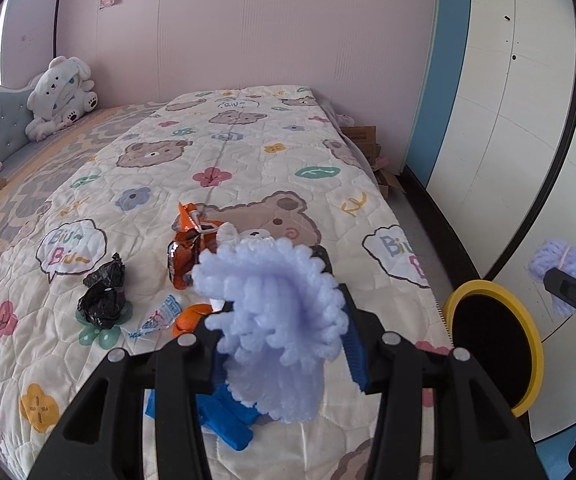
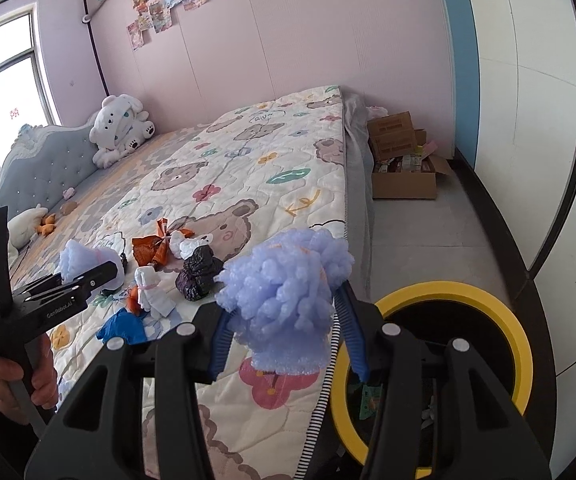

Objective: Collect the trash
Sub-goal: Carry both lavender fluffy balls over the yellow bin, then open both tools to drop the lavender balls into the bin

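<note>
Left wrist view: left gripper (image 1: pixel 284 320) clenched on a lilac foam bundle (image 1: pixel 276 312), jaws pressed in from both sides, held above the near part of the bed (image 1: pixel 248 148). Beyond it on the quilt, close together: orange wrapper (image 1: pixel 190 244), black bag (image 1: pixel 102 292), a small printed packet (image 1: pixel 160 316), a blue glove (image 1: pixel 224 420) under the jaws. Farther quilt bare up to the plush dog (image 1: pixel 62 94) at the headboard. Right edge of the bed dropping to grey floor, with the yellow-rimmed bin (image 1: pixel 495 340) just beside that edge. At far right, the right gripper (image 1: pixel 567 280) pinching a second lilac bundle (image 1: pixel 563 268), above the floor near the bin.

Right wrist view: right gripper (image 2: pixel 284 312) grasping its lilac bundle (image 2: pixel 284 284), jaws closed against it, over the bed's striped edge, just left of the bin (image 2: pixel 515 336); paper scraps visible inside. Open floor strip between bed and white wall (image 2: pixel 535 160), ending at a cardboard box (image 2: pixel 403 184). At left, the left gripper (image 2: pixel 84 276) with its bundle (image 2: pixel 78 260) above the quilt, trash pile just beside: black bag (image 2: pixel 198 276), white tied wad (image 2: pixel 154 292), orange wrapper (image 2: pixel 156 248), blue glove (image 2: pixel 122 326).
</note>
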A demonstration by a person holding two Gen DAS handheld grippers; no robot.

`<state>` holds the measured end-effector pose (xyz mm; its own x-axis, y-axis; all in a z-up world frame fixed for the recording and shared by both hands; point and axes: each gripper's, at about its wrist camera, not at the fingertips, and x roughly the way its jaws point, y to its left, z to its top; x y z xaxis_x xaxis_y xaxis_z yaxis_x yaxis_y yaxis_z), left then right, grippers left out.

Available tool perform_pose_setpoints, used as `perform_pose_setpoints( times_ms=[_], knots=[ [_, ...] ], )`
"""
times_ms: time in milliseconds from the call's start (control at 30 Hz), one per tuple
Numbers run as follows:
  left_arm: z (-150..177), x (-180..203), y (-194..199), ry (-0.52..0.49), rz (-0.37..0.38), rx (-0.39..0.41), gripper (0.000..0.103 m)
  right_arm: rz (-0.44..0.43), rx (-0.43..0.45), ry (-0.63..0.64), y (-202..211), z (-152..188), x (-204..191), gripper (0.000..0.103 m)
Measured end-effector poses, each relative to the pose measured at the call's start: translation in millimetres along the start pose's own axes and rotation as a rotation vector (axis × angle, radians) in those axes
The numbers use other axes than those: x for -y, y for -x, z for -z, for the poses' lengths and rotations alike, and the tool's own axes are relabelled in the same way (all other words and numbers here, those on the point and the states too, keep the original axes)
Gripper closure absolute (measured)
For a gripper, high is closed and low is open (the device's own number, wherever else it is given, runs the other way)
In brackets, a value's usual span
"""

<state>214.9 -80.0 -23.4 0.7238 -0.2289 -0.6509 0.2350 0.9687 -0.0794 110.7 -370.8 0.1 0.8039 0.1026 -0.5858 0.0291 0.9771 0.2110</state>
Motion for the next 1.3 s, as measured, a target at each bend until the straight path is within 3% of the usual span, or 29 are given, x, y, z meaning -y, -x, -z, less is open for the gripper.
perform_pose_setpoints(
  times_ms=[700,1300],
  knots=[
    [-6.3,112.0,-28.5,-0.074,0.180,-0.046,0.059,0.087,0.025,-0.101,10.7,-2.9,80.8,0.057],
    [17.1,191.8,-77.3,-0.162,0.285,-0.165,0.058,0.134,-0.005,-0.192,-7.4,11.1,143.4,0.057]
  ],
)
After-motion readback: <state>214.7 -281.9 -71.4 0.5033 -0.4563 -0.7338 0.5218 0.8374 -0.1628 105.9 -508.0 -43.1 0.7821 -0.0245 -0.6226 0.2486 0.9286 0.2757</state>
